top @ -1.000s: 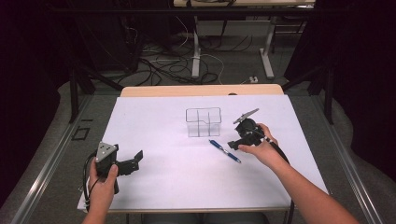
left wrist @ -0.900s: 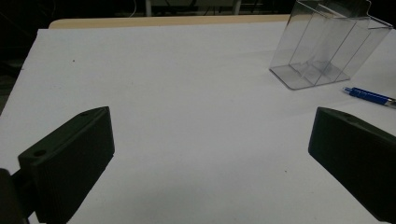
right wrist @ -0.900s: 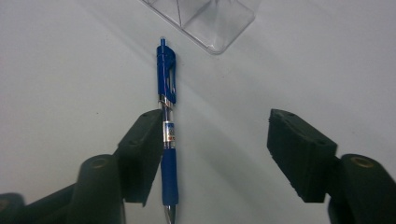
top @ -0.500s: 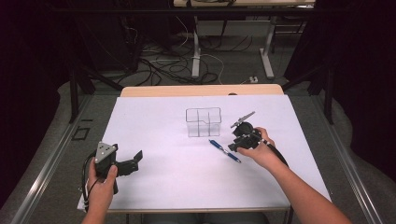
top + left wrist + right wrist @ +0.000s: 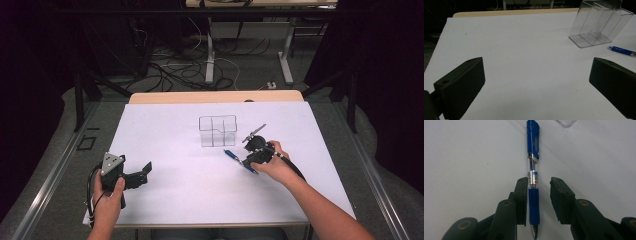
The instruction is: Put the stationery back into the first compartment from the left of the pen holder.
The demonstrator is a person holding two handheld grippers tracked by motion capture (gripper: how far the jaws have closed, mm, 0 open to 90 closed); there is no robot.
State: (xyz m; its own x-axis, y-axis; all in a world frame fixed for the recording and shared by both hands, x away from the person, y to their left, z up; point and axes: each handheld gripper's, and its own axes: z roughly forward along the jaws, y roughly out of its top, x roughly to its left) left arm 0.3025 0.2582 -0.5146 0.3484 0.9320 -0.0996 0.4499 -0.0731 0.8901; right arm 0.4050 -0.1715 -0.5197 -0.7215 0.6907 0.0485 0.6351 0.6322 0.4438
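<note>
A clear plastic box (image 5: 217, 131) with inner dividers stands upright near the middle of the white table (image 5: 170, 125). Behind the table, cables (image 5: 172, 75) sprawl across the grey floor (image 5: 240, 75) among metal table legs (image 5: 210, 52).

The left gripper (image 5: 536, 85) holds its jaws wide apart above the white table (image 5: 524, 50), clear divided box (image 5: 599, 25) and blue pen (image 5: 622, 51) ahead, apparently apart.

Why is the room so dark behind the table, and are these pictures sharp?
High view: light falls on the white table; the surroundings are dim. Left gripper view: the near jaws look soft, the clear box sharper. Right gripper view: the blue pen is crisp, casting a faint shadow.
</note>
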